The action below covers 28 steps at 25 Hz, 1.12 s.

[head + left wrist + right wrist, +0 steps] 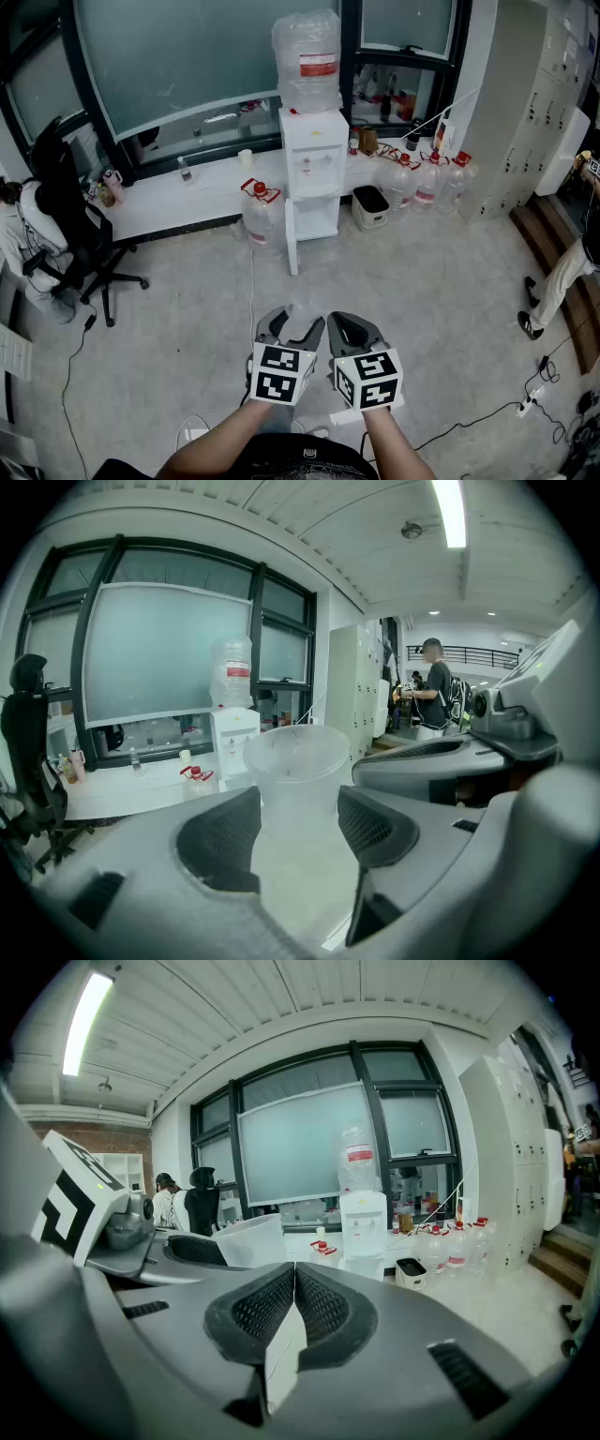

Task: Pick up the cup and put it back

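Observation:
A clear, frosted plastic cup (295, 775) stands upright between the jaws of my left gripper (298, 819), clear of the floor, with a dark pad (223, 834) against each side of it. In the right gripper view the same cup (251, 1239) shows at the left, above the left gripper's jaw. In the head view both grippers are side by side, low in the middle over the floor: the left gripper (293, 322) with its jaws spread around the cup, the right gripper (345, 324) beside it. The right gripper (294, 1290) is shut, pads touching, with nothing in them.
A white water dispenser (314, 157) with a large bottle stands ahead against the window ledge (187, 192). Around it are water jugs (259, 211), a small bin (371, 206) and more jugs (427, 178). An office chair (89, 253) is left, a person's legs (561, 281) right, cables (525, 403) on the floor.

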Tool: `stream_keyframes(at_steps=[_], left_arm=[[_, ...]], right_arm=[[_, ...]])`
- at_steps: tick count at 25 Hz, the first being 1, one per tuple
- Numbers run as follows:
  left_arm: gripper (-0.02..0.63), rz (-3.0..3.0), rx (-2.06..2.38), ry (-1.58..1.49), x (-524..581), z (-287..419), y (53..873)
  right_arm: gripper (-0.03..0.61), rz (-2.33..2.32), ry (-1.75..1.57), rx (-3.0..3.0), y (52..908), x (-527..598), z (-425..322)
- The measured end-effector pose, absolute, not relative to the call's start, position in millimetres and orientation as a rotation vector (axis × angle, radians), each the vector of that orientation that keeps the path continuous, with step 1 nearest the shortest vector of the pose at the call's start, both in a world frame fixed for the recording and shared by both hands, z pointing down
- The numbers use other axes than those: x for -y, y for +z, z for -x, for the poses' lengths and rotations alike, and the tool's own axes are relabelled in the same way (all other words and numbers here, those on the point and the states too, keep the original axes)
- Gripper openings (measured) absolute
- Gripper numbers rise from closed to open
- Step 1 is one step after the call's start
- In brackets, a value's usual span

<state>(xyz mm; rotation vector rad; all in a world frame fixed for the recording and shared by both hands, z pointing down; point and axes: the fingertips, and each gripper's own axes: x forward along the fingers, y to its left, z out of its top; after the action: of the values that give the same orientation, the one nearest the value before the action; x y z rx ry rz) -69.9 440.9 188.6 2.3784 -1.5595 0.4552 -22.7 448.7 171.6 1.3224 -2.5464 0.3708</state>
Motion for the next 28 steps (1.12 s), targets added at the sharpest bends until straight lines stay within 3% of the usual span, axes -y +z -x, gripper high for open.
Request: stream_keyframes(at_steps=[13,28], left_arm=[[0.256,-2.389,1.551,0.482,-399.2,63.5,192.8],[0.256,-2.425,1.429,0.499,-243.9,105.2,205.5]], right_arm=[[0.023,-1.335,0.431,2.523,185.8,-412.7,11.6],[0.023,-1.427,0.493,2.417,195.5,-260.8,47.7]])
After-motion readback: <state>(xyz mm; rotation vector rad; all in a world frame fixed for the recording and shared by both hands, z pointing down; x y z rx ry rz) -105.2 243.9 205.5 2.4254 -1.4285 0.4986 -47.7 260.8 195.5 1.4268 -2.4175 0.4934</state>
